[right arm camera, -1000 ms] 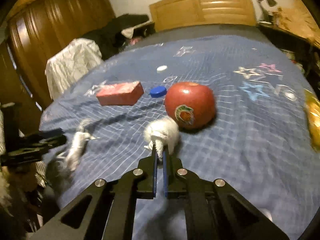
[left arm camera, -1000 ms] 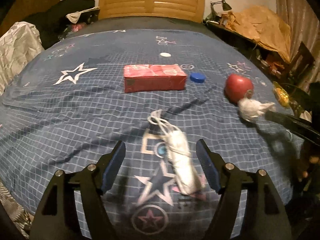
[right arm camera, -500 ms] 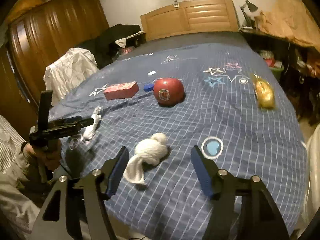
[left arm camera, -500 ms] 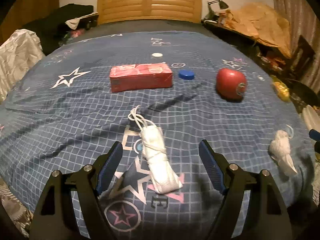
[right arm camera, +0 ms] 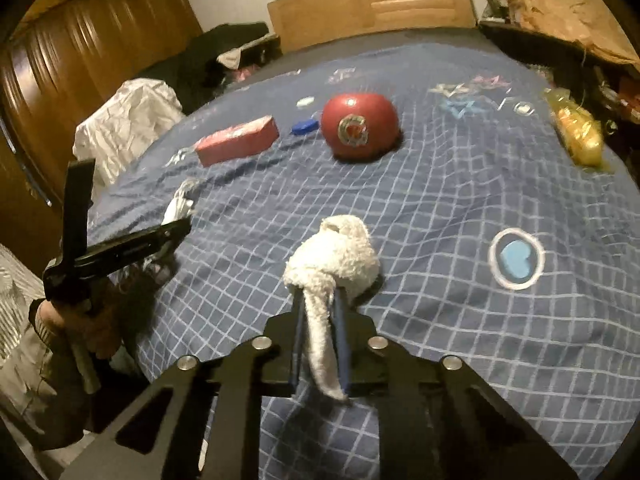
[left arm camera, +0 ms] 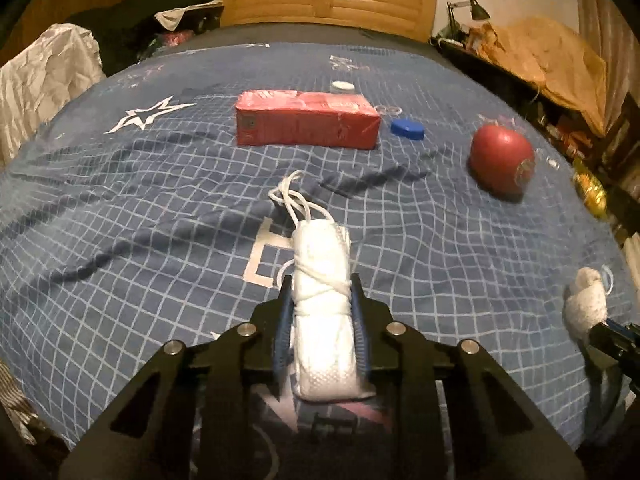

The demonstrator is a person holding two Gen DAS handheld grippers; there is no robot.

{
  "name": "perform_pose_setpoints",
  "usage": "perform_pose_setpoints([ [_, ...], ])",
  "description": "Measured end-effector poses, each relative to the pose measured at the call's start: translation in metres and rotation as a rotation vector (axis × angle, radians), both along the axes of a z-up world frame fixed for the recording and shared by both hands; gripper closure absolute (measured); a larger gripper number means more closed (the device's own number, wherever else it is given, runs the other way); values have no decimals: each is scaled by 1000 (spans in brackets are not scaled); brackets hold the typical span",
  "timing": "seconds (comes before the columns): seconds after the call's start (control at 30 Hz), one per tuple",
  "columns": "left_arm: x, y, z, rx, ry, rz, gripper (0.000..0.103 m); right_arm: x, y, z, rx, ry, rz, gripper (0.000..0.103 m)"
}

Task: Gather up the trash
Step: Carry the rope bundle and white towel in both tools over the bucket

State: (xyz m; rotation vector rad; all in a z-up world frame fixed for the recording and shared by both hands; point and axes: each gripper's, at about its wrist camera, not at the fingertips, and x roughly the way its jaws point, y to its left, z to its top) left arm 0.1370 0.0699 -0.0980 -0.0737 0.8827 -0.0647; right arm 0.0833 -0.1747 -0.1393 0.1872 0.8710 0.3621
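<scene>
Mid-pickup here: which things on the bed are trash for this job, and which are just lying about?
Job:
- rolled face mask, left tongs closing on it
- white wad, clamped in right tongs
- likely red carton, blue cap, white cap

Lying about:
- apple
- desk lamp

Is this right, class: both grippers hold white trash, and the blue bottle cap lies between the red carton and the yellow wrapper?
Not quite. The blue bottle cap lies between the red carton and the red apple, as the left wrist view shows. The rest stands.
</scene>
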Motion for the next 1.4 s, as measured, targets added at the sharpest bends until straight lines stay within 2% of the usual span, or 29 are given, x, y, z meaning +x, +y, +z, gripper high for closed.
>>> perform_pose_setpoints([
  [0.23,-24,-12,34,-10,-95,6,78,-16,-5,20,4,-83,-12,91],
  [0.37,-33,-27,48,-9,-121,-11,78,-25,-13,28,8,-107,-20,91],
  [0.47,-36,-46,54,-9,-120,-38,78,-33,-18,34,3,-132,-37,91],
  [0.67,-31,-108,65,27,-124,-157,78,-54,-43,56,-26,-205,-105,91],
  [0.8,-26,-161,86,43,-173,-257,78,-69,-81,83,-82,-277,-197,91],
  [1.0,-18,-244,116,20,-239,-400,78,-95,-160,127,-178,-362,-371,91],
  [1.2,-20,-347,138,22,-300,-582,78,-118,-247,155,-254,-368,-532,91],
  [1.4,-26,-439,144,27,-323,-741,78,-139,-332,159,-290,-320,-668,91],
])
